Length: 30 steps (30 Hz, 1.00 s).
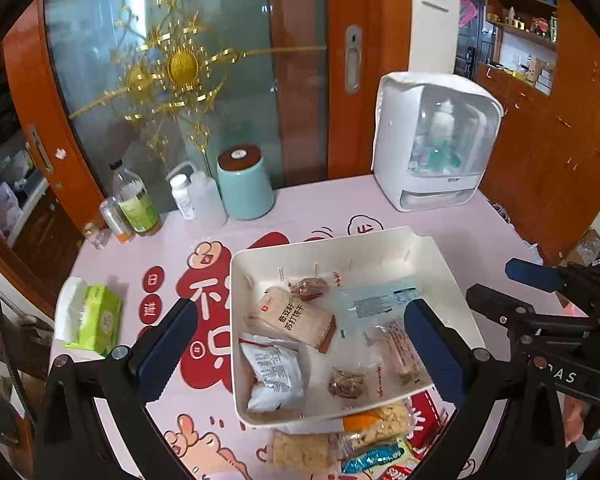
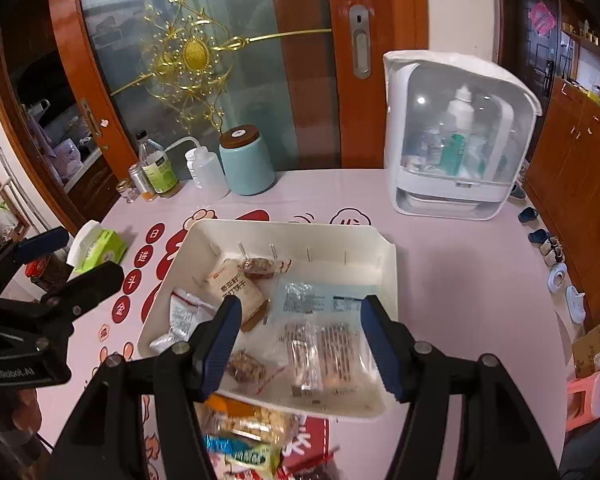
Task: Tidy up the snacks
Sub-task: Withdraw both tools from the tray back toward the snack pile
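Observation:
A white tray (image 1: 236,320) (image 2: 284,226) sits on the pink table mat and holds several snack packets. Among them are a tan cracker pack (image 1: 296,316) (image 2: 236,288), a clear pouch with a blue label (image 1: 376,300) (image 2: 320,300) and a white crinkled packet (image 1: 274,376) (image 2: 182,316). More loose snacks (image 1: 340,440) (image 2: 244,428) lie on the mat in front of the tray. My left gripper (image 1: 300,348) hangs above the tray, open wide with nothing in it. My right gripper (image 2: 300,340) hovers over the clear pouch, open and not touching it.
A green tissue pack (image 1: 96,320) (image 2: 100,246) lies left of the tray. Bottles (image 1: 136,200), a teal jar (image 1: 244,184) and a white countertop cabinet (image 1: 436,140) (image 2: 456,136) line the back. A glass sliding door stands behind; shoes (image 2: 552,252) lie on the floor at right.

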Available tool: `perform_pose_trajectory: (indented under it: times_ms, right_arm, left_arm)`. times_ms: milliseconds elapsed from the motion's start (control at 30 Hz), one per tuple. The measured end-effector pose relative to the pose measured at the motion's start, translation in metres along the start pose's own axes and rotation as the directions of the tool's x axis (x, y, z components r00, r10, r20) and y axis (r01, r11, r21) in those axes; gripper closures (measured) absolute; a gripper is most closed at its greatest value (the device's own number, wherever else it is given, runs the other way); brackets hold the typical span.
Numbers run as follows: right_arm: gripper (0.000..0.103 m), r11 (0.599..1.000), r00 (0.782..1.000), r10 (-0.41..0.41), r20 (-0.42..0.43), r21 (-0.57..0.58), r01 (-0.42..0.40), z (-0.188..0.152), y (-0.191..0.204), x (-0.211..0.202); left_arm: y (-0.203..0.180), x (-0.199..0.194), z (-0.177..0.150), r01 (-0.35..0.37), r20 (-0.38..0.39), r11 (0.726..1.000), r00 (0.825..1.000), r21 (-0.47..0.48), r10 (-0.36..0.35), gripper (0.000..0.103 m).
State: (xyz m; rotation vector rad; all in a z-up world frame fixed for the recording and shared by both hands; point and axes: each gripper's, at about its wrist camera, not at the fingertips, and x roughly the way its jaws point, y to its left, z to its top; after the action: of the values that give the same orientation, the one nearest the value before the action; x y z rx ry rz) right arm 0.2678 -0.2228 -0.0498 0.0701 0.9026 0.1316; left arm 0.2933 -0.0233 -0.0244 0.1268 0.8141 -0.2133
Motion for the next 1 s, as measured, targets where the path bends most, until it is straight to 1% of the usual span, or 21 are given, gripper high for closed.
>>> perform_pose_trajectory:
  times_ms: [100,200,267,333,433,567,700,800,867,933,1000]
  right_arm:
    - [0.04,1.0,1.0,-0.012,0.01,-0.005,0.012,-0.013,-0.004,-0.022]
    - [0.04,1.0,1.0,-0.002,0.021,-0.013,0.003,-0.028,-0.007,-0.04]
    - [0.04,1.0,1.0,-0.012,0.025,-0.024,0.013,-0.038,-0.009,-0.051]
    - [0.04,1.0,1.0,0.001,0.023,-0.031,0.0,-0.049,-0.011,-0.059]
    - [0.041,0.999,1.0,0.014,0.016,-0.048,-0.013,-0.069,-0.013,-0.07]
    - [0.041,0.997,0.999,0.034,-0.009,-0.069,-0.035,-0.095,-0.013,-0.075]
    - [0.041,0.996,0.998,0.044,-0.047,-0.081,-0.048,-0.12,-0.015,-0.069]
    - [0.041,0.996,0.995,0.056,-0.081,-0.069,-0.061,-0.136,-0.018,-0.06]
    - [0.041,0.996,0.992,0.058,-0.116,-0.053,-0.065,-0.148,-0.022,-0.049]
    - [0.041,0.997,0.987,0.062,-0.15,-0.038,-0.068,-0.159,-0.026,-0.038]
    - [0.041,0.997,0.983,0.062,-0.174,-0.029,-0.068,-0.168,-0.026,-0.03]
  left_arm:
    - [-0.01,-0.022,-0.008,-0.013,0.022,1.0,1.0,0.015,0.013,0.001]
    - [-0.02,-0.041,-0.02,-0.005,0.017,0.999,1.0,0.032,0.004,0.001]
    - [-0.027,-0.052,-0.03,0.003,0.02,0.999,1.0,0.043,-0.004,0.001]
    - [-0.033,-0.061,-0.04,0.011,0.018,0.999,1.0,0.051,-0.012,0.001]
    - [-0.04,-0.073,-0.062,0.043,-0.001,0.998,0.999,0.052,-0.043,0.001]
    - [-0.049,-0.081,-0.098,0.079,-0.045,0.995,0.996,0.064,-0.077,0.001]
    - [-0.054,-0.081,-0.135,0.078,-0.085,0.994,0.994,0.08,-0.071,0.001]
    - [-0.056,-0.072,-0.164,0.071,-0.139,0.994,0.989,0.086,-0.059,0.001]
    - [-0.056,-0.063,-0.185,0.069,-0.179,0.994,0.982,0.088,-0.053,0.001]
    - [-0.056,-0.056,-0.204,0.09,-0.221,0.993,0.973,0.08,-0.07,0.001]
    - [-0.058,-0.047,-0.227,0.122,-0.276,0.99,0.956,0.076,-0.097,0.001]
